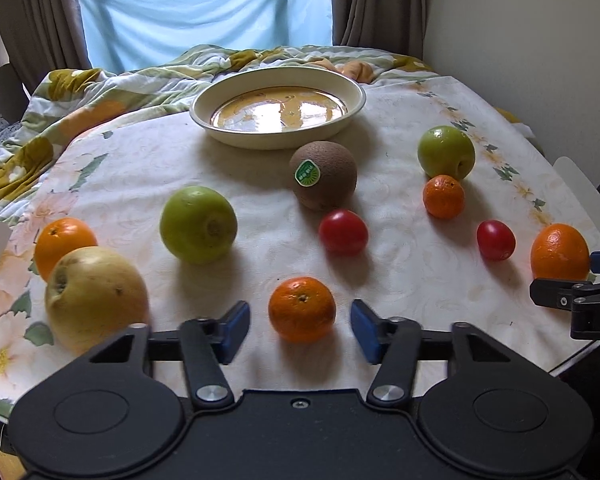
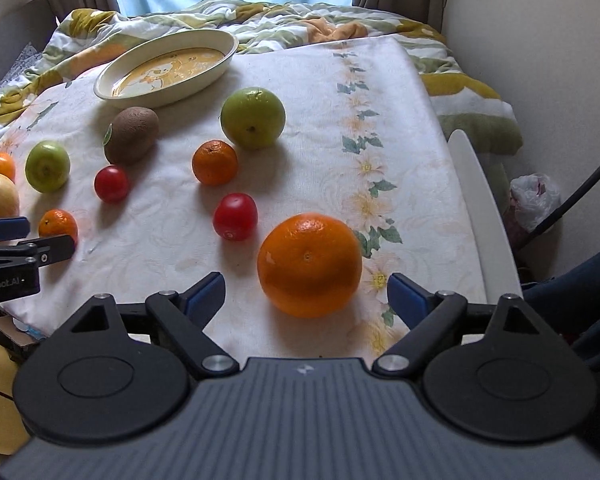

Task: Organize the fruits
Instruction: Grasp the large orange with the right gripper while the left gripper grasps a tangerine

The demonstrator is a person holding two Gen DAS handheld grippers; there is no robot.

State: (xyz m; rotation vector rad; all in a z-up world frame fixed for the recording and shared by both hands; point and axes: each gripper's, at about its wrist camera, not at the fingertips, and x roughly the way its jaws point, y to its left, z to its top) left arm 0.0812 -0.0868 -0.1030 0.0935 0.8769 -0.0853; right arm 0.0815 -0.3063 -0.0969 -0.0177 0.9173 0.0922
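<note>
Jaws stood wide on both sides, each pair released and holding nothing. The right gripper (image 2: 306, 294) framed the large orange (image 2: 310, 264), which sat on the desk (image 2: 320, 92) between the blue pads with bare cloth showing on either side. The left gripper (image 1: 300, 330) framed a small mandarin (image 1: 302, 309) in the same way, untouched.

The plate (image 1: 278, 136) lay empty at the far edge of the desk, so no fruit had been gathered into it yet.

For the orange, the better grasp seemed a level one: push forward until the pads flanked its widest part, then close slowly, since a round skin would likely roll away from a pinch made too near the front. The mandarin looked softer and probably wanted a lighter squeeze.

A yellow apple (image 1: 96, 298) sat just beside the left gripper's outer finger, and a red tomato (image 2: 236, 216) lay near the orange; either might be nudged by a careless approach.
</note>
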